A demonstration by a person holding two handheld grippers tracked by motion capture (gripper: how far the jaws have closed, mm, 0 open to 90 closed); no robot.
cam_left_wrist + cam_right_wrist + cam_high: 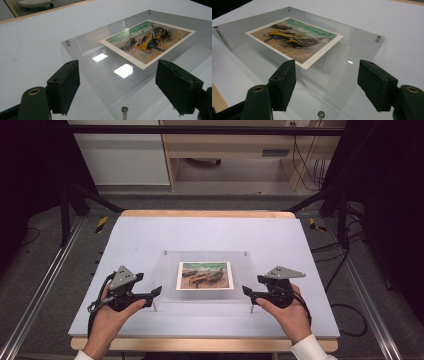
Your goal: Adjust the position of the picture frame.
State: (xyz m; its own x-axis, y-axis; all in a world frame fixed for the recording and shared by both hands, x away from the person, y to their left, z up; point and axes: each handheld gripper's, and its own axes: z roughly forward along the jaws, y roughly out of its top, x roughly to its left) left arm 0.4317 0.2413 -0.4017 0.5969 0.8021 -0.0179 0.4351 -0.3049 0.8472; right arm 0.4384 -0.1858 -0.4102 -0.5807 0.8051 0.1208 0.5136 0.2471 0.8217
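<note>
1. Black padded jaws of the left gripper (pixel 117 90) stood wide apart in the left gripper view, with nothing between the pads; they hung above the near corner of the clear frame (pixel 82 45), not touching it.
2. Jaws of the right gripper (pixel 327 85) were likewise parted and empty in the right gripper view, poised over the frame's opposite near corner.
3. From the high view, the left gripper (pixel 156 292) sat just beside the frame's left edge and the right gripper (pixel 246 291) just beside its right edge, each held in a hand coming from the bottom of that view.
4. The clear frame (pixel 165 270) lay flat near the middle of the table (pixel 150 232), raised on small metal posts at its corners; one post (pixel 124 110) showed between the left jaws.
5. A picture (pixel 205 275) of boats on a shore, white-bordered, lay inside the frame, roughly centred.
6. The table surface was pale grey with a wooden edge (pixel 207 213) at its far side.
</note>
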